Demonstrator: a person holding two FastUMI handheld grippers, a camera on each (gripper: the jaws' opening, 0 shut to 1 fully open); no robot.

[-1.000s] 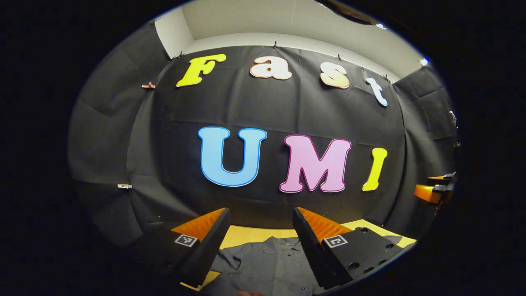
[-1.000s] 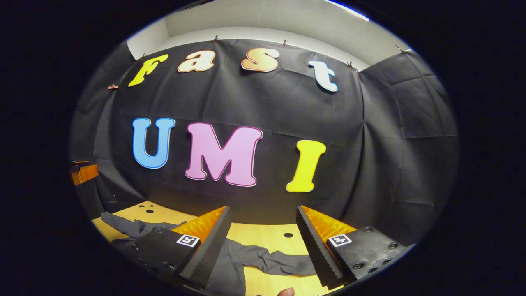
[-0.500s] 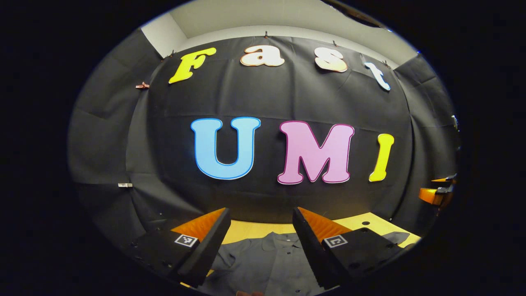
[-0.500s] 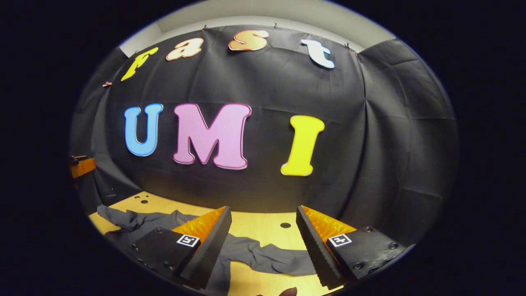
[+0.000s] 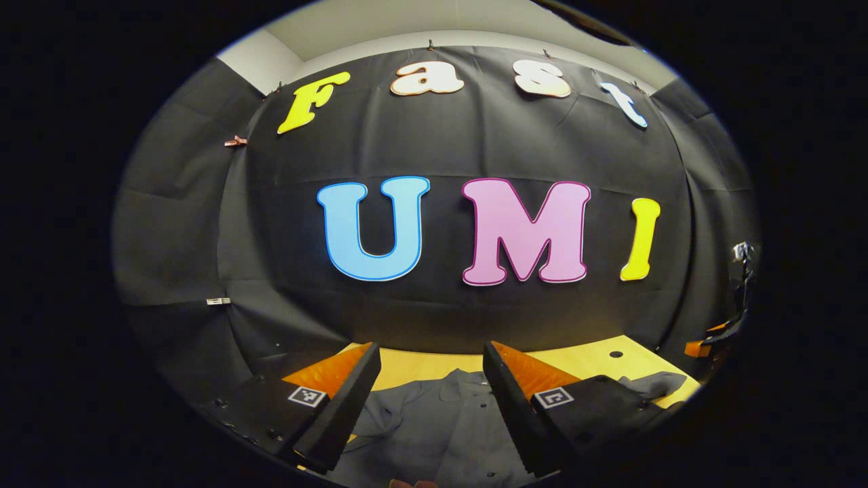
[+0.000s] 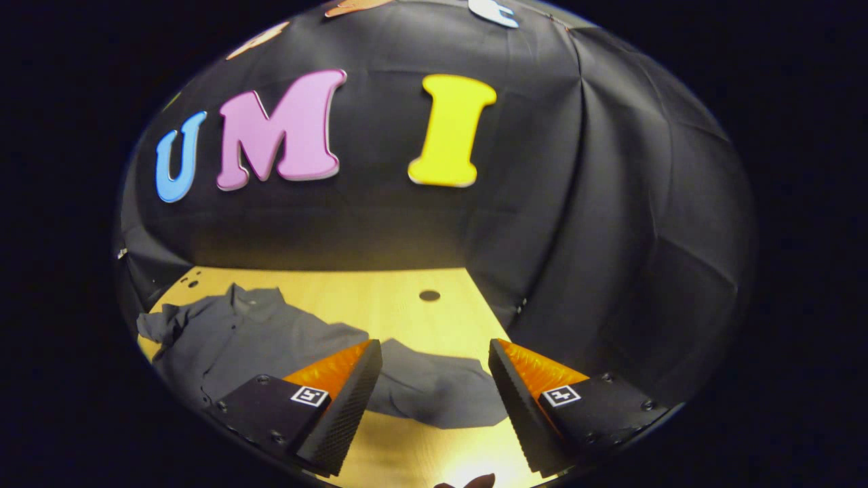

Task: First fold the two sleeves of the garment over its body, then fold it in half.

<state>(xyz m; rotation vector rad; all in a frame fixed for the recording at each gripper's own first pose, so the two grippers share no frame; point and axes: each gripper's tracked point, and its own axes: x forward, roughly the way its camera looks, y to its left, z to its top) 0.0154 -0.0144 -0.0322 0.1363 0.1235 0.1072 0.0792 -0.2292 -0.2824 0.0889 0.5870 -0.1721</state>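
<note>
Both grippers are up off the surface and holding nothing. From my left gripper view, the left gripper point(image 5: 427, 400) has its jaws spread wide, aimed over the collar end of the grey shirt point(image 5: 441, 420), which lies flat on the yellow wooden surface point(image 5: 590, 356); I can see the button placket running down between the fingers. One sleeve end point(image 5: 647, 386) trails out to the right, near a hole in the surface. At the far right edge there's an orange bit of the other gripper, too small for me to read its state there. In the right gripper view, the right gripper point(image 6: 434, 400) is also wide open, hovering above the shirt's right sleeve point(image 6: 434, 390), which lies stretched out flat between and beyond the fingers, not touching them. The shirt body point(image 6: 237, 339) sits to the left on the surface point(image 6: 380, 298), collar toward the back wall, the opposite sleeve bunched at the far left edge. Sleeves are not yet folded over the body.
</note>
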